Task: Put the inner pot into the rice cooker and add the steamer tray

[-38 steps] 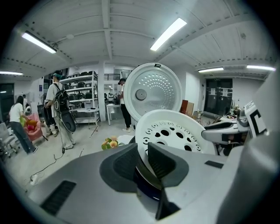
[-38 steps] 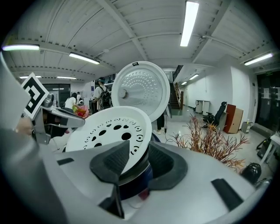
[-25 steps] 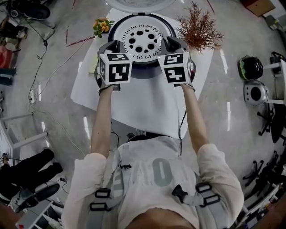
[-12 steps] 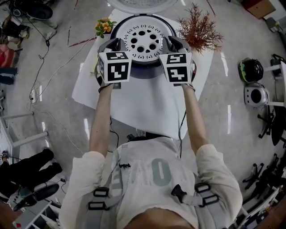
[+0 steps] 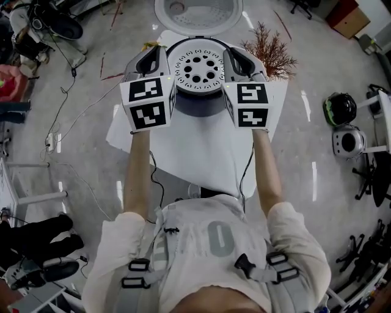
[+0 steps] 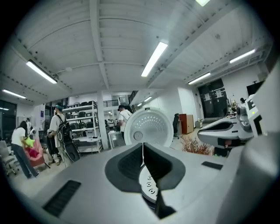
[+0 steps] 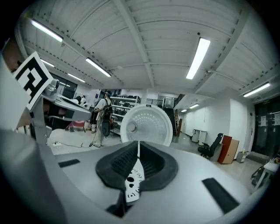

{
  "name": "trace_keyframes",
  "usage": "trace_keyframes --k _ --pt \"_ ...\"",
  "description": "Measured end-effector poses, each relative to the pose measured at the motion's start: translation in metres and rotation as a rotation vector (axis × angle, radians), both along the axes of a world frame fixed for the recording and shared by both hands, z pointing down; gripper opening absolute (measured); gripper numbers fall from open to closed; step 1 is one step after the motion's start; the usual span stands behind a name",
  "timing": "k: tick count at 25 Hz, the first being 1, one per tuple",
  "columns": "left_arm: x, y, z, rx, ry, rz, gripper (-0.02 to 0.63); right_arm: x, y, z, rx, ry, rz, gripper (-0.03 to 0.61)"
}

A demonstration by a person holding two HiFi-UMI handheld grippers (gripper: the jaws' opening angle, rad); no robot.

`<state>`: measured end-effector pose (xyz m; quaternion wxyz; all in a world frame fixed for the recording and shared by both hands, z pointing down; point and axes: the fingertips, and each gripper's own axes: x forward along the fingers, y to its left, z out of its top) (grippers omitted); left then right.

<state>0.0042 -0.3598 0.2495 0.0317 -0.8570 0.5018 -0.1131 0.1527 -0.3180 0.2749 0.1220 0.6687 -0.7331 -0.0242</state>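
The white perforated steamer tray (image 5: 197, 66) hangs level between my two grippers, above the dark rice cooker body (image 5: 198, 105). My left gripper (image 5: 161, 61) is shut on the tray's left rim. My right gripper (image 5: 234, 61) grips the right rim, its jaws still closing on it. In the left gripper view the pads (image 6: 143, 153) pinch the thin tray edge (image 6: 148, 187). The right gripper view shows that gripper (image 7: 138, 154) clamping the tray edge (image 7: 132, 181). The cooker's round white lid (image 5: 198, 13) stands open behind. The inner pot is hidden under the tray.
The cooker sits on a white-covered table (image 5: 201, 150). A dried reddish plant (image 5: 272, 49) stands at the back right and a small flower pot (image 5: 149, 44) at the back left. Cables and helmets (image 5: 341, 109) lie on the floor. People stand by shelves (image 6: 57, 131).
Both grippers have risen together with the steamer tray, which now hangs higher above the cooker. The markers on the grippers look larger, and the open lid has come into view.
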Motion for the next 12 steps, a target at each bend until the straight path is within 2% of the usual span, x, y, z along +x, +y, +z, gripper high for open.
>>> trace_keyframes --k 1,6,12 --pt "-0.003 0.009 -0.010 0.023 0.013 0.002 0.025 -0.006 0.007 -0.011 0.029 0.002 -0.008 0.012" --pt "-0.028 0.060 -0.049 0.119 0.109 -0.003 0.020 -0.039 0.050 -0.056 0.146 -0.017 -0.040 0.009" --pt "-0.072 0.125 -0.046 0.162 0.184 -0.017 0.020 -0.094 0.111 -0.064 0.206 -0.059 -0.084 0.009"
